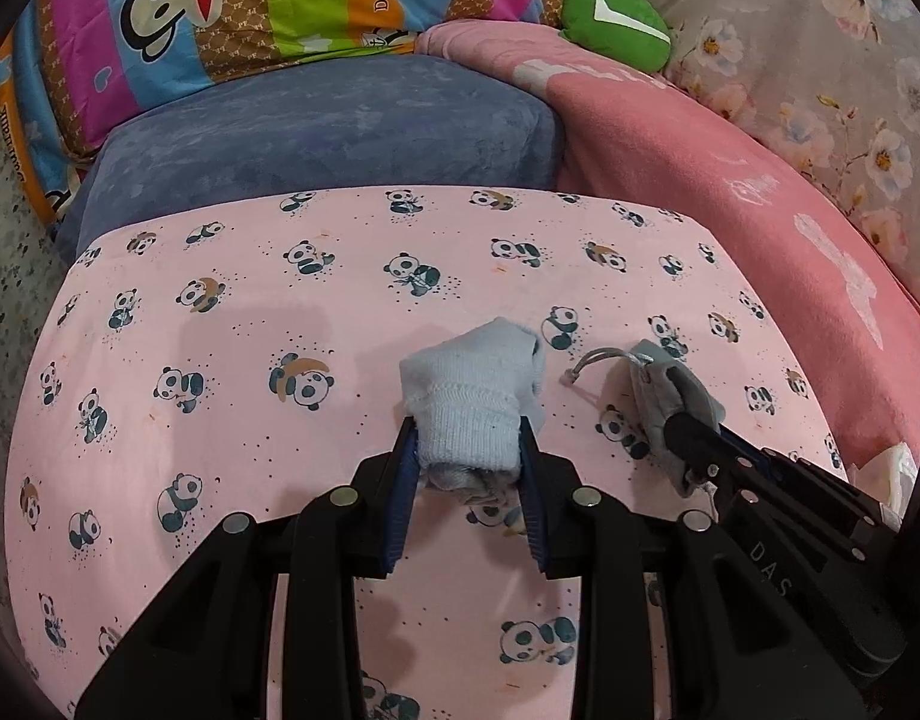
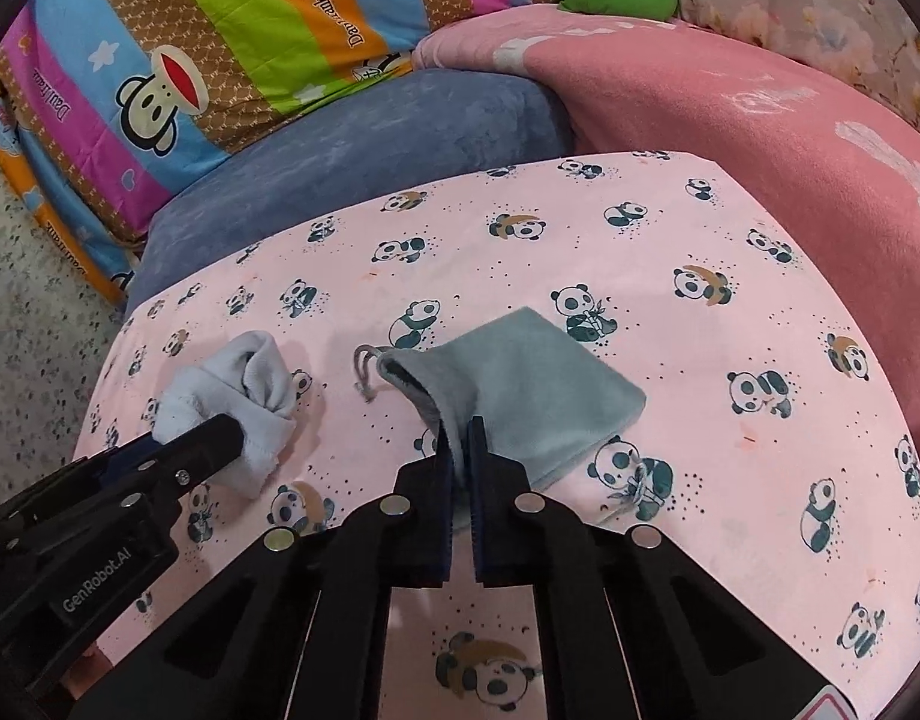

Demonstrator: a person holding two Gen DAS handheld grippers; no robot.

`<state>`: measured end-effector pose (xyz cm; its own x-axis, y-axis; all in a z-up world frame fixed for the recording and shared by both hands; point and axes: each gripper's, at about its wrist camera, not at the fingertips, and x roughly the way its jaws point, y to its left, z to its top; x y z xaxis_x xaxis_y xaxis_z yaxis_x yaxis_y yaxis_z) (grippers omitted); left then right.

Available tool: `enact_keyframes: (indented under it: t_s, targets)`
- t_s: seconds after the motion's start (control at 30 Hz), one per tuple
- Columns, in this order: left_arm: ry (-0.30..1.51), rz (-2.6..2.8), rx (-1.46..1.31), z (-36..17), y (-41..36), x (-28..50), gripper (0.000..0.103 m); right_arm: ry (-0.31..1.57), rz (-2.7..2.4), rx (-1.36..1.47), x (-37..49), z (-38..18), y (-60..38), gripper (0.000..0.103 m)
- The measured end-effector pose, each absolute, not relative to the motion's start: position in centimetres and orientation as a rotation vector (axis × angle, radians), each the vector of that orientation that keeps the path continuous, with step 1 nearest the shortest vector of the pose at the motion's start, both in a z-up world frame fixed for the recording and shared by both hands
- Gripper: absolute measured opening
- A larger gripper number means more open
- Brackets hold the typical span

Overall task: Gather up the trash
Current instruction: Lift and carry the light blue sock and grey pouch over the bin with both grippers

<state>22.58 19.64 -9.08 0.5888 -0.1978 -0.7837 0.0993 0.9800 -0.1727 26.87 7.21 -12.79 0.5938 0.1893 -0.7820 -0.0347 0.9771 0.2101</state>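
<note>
The left gripper (image 2: 178,450) carries "GenRobot.AI" in white on its black body. The right gripper (image 1: 694,444) shows the letters "DAS" on its housing, the rest cut off. The striped quilt (image 2: 220,42) bears repeated small lettering beside its monkey faces, partly readable as "Dau...ank"; the full wording cannot be made out.

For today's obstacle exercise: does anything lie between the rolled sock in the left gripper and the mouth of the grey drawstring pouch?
Nothing visible does. The sock, clamped in the left gripper, and the pouch, pinched near its mouth by the right gripper, are separated only by bare panda-print sheet. The pouch's drawstring trails there.
</note>
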Motion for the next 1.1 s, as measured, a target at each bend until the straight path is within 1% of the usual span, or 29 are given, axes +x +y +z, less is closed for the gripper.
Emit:
enact_keyframes:
  t_s: [0.57,0.7,1.1]
  targets:
    - [0.850,-0.265,-0.045,-3.9,12.3,16.2,0.030,0.764,0.148,0.285,17.4,-4.5,1.6,0.005]
    - [0.830,-0.292,-0.029,-2.6,10.3,14.8,0.030,0.714,0.130,0.303,14.9,-2.1,-0.8,0.005]
    - [0.781,-0.382,0.050,0.2,4.0,10.3,0.030,0.600,0.069,0.361,8.3,2.4,-8.4,0.005]
